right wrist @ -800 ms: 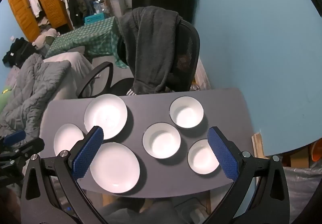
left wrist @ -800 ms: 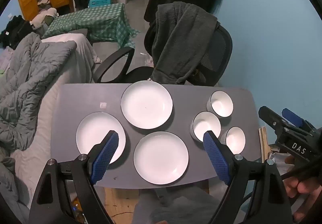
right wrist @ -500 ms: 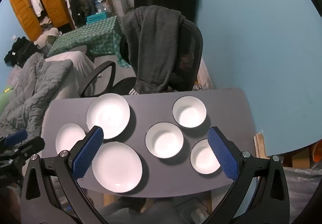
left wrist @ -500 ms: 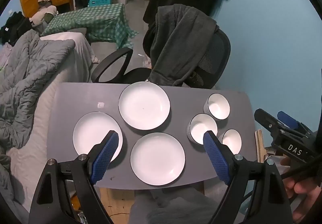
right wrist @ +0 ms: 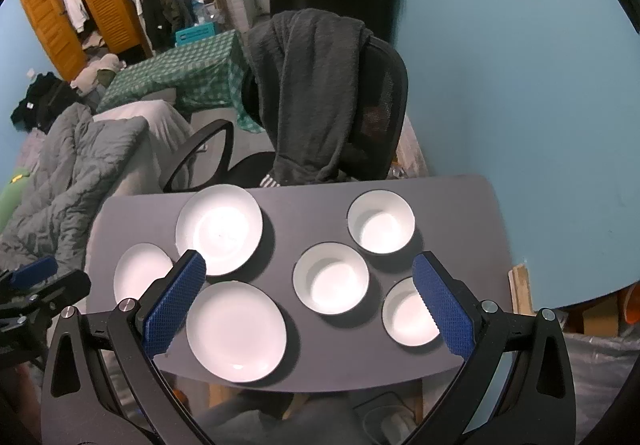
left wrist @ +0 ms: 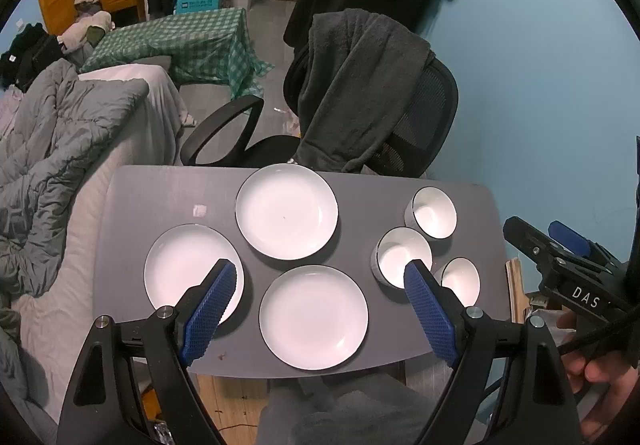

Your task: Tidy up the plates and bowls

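Note:
Three white plates lie on the grey table (left wrist: 140, 197): a far plate (left wrist: 286, 211), a left plate (left wrist: 188, 265) and a near plate (left wrist: 313, 317). Three white bowls stand on the right: far bowl (left wrist: 434, 211), middle bowl (left wrist: 401, 255), near bowl (left wrist: 460, 279). My left gripper (left wrist: 320, 309) is open and empty, high above the near plate. My right gripper (right wrist: 308, 297) is open and empty, above the middle bowl (right wrist: 331, 278); the far bowl (right wrist: 381, 221), near bowl (right wrist: 408, 313) and plates (right wrist: 236, 325) show around it.
A black office chair (left wrist: 416, 125) draped with a dark fleece stands behind the table. A bed with a grey quilt (left wrist: 52, 149) lies to the left. A blue wall (left wrist: 540, 65) is to the right. The right gripper's body (left wrist: 560, 261) shows at the table's right edge.
Both grippers have drifted slightly back and up from the table; the dishes look a little smaller and shifted. Nothing was grasped or moved.

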Motion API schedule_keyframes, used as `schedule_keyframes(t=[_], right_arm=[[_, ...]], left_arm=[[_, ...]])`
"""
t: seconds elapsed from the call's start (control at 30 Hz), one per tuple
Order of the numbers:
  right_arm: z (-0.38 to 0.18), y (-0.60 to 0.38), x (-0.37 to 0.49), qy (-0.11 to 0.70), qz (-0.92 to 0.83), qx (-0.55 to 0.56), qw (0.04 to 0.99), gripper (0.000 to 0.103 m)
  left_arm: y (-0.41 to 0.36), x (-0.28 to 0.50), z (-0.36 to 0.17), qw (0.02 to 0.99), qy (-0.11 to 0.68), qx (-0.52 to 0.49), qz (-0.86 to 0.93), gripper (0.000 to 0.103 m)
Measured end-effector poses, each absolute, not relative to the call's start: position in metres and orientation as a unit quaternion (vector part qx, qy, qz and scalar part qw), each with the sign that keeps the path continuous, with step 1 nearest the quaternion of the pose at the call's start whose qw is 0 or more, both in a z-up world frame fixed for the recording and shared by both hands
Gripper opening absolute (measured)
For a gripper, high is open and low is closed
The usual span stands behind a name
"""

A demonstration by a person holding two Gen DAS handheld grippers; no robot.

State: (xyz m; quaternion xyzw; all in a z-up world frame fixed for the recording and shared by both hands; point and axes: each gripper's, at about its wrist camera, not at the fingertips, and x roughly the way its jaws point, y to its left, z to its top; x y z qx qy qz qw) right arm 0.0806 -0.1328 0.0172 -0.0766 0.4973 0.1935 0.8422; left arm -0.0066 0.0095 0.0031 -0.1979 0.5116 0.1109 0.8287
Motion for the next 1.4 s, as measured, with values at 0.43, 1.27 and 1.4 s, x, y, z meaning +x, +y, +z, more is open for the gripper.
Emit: schedule_keyframes(t=[0.43, 1.27, 1.4], right_arm=[[0.014, -0.127, 0.083, 0.496, 0.204, -0.074, 0.841, 0.101], [0.017, -0.118, 0.093, 0.502, 0.224, -0.086, 0.831, 0.101], [0.017, -0.117, 0.094, 0.504, 0.225, -0.088, 0.829, 0.101]], left_arm=[[0.018, -0.005, -0.002, 0.825, 0.512, -0.213, 0.109, 0.087], [0.025, -0.003, -0.006, 0.818, 0.513, -0.231, 0.120, 0.087], [0.024, -0.004, -0.007, 0.817, 0.513, -0.233, 0.121, 0.087]])
